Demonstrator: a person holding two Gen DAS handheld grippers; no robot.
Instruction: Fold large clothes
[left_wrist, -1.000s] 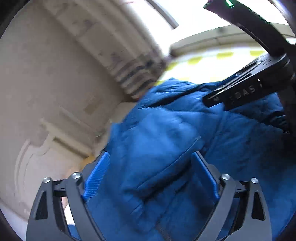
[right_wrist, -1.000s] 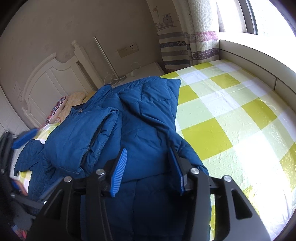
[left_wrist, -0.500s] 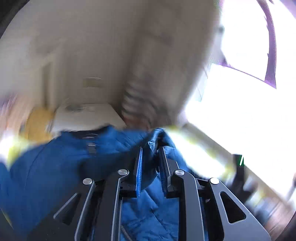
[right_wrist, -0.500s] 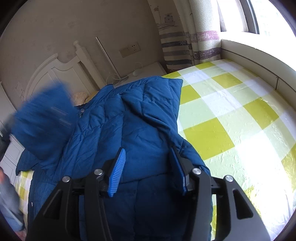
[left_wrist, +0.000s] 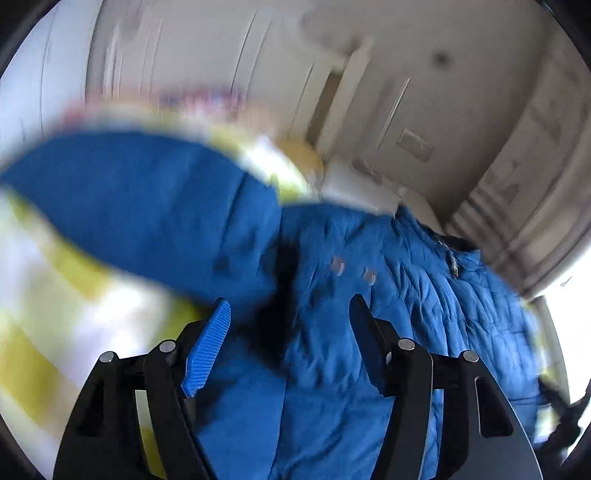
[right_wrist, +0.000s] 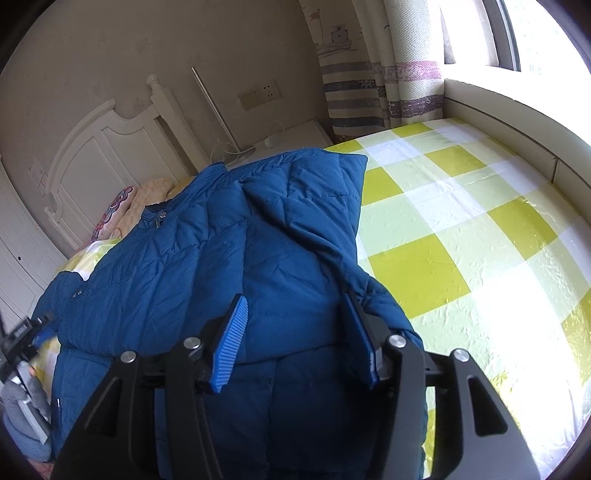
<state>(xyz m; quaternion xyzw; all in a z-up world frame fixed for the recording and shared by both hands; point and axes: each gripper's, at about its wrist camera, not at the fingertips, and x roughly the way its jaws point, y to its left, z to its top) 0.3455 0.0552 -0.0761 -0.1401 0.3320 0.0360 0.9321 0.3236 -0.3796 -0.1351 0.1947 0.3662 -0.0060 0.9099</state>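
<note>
Left tongs (left_wrist: 290, 332) spread wide, blue-ribbed fingers (left_wrist: 207, 350) apart over the blue padded jacket (left_wrist: 388, 295), gripping nothing. Blurred view here, with motion smear over the far side. One sleeve (left_wrist: 147, 206) flung out to the left across the bed sheet (left_wrist: 48, 306), zip pull and collar lying toward the far right.

Right tongs (right_wrist: 295, 336) likewise gaping, ribbed fingers (right_wrist: 229, 347) either side of a raised fold of jacket (right_wrist: 280, 258), with nothing pinched between them; whether the pads touch the cloth cannot be told. Jacket spread along the left half of the bed, a squared flap standing up at the far end, snap buttons showing near its left edge. Yellow, green and white checked sheet (right_wrist: 461, 229) bare to the right, bright with window light.

Beyond the jacket, a flowered pillow (right_wrist: 114, 214) at the far left, against a white headboard (right_wrist: 99, 158). Bedside stand (right_wrist: 306, 134) with a cable behind the jacket's far edge. Wall socket (right_wrist: 267, 92) above it. Striped curtain (right_wrist: 369, 74) at the far right. Left tongs' black body (right_wrist: 22, 339) just visible at the left rim.
</note>
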